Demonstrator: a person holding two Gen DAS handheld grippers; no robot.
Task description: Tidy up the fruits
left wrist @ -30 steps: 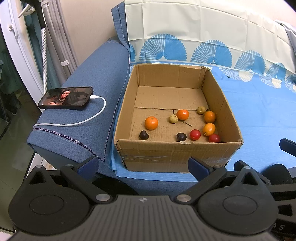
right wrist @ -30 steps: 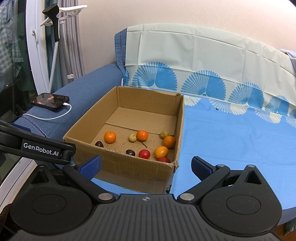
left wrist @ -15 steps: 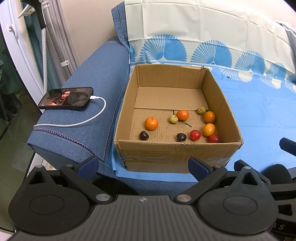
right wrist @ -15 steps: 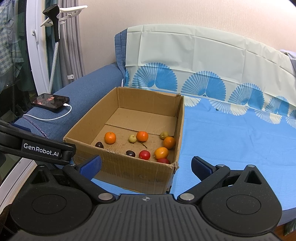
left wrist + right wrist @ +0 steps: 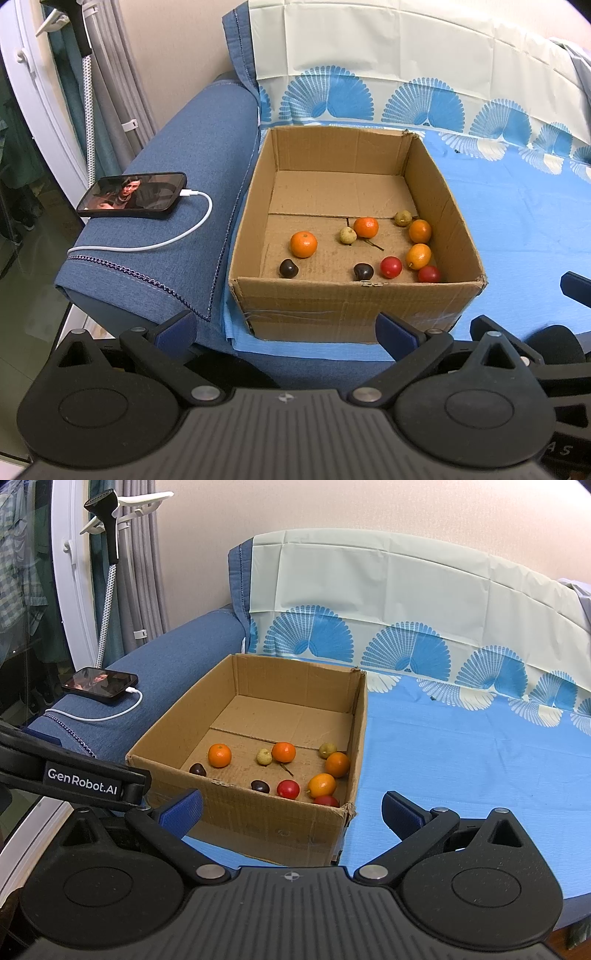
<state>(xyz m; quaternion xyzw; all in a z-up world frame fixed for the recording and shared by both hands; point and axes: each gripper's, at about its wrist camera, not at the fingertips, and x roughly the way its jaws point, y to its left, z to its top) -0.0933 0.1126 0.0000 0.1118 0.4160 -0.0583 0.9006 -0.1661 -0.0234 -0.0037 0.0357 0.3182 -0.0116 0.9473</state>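
1. Left wrist view: the cardboard box [image 5: 354, 299] is seen open-topped on the blue cloth [image 5: 524, 229], pushed against the sofa arm [image 5: 177, 177]. Its long axis is judged to run from the near wall toward the backrest, so every fruit can be reached from above.
2. The left gripper [image 5: 284, 325] is held low before the box's near wall, fingers spread wide apart, nothing between them. The right gripper [image 5: 291, 806] is held likewise beside the near right corner, fingers apart and empty; both are pointed at the box.
3. All the fruits are found on the near half of the box floor. The oranges are scattered: one [image 5: 303, 244] alone to the left, one [image 5: 365, 227] mid-floor, and two [image 5: 420, 231] [image 5: 419, 254] by the right wall; that last one is oval, its long axis tilted up to the right.
4. The two red fruits [image 5: 391, 267] [image 5: 429, 274] lie near the front right corner.
5. The two dark fruits [image 5: 288, 268] [image 5: 363, 272] lie just behind the near wall, well apart.
6. The two yellow-green fruits [image 5: 347, 235] [image 5: 403, 218] lie farthest back.
7. Kinds are mixed, not grouped; a loose stem [image 5: 373, 245] is seen under the middle orange.
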